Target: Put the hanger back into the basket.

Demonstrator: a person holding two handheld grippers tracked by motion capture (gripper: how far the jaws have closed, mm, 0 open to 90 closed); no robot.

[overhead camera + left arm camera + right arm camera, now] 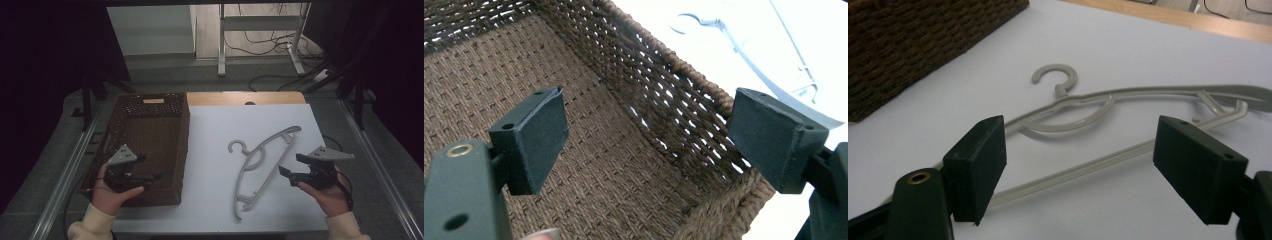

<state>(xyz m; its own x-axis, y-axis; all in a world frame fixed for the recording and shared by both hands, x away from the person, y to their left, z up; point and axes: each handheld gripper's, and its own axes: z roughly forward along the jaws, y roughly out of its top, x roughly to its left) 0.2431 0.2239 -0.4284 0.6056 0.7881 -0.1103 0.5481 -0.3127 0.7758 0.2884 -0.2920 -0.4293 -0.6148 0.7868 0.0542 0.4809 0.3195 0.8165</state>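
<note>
Here, a grey plastic hanger (262, 160) lies flat on the white table (210, 150), right of a brown woven basket (177, 150) and apart from it, its hook pointing left toward the basket wall. The right gripper (284, 172) hovers just beside the hanger's right edge, jaws spread wide with nothing between them; in the right gripper view the hanger's (1128, 100) lower bar runs across the gap ahead of the pads, untouched. The left gripper (152, 176) hangs over the near end of the basket, jaws likewise released and empty, looking down on the bare woven floor of the basket (574, 165). The hanger looks light and stiff, with thin, smooth, rounded bars that could slide or twist out of a pinch; lying flat, it offers little height to catch. The straight lower bar near its middle, or the thicker shoulder beside the hook (1055, 79), appears the surest hold, since a grip at one tip would likely let it swing.
</note>
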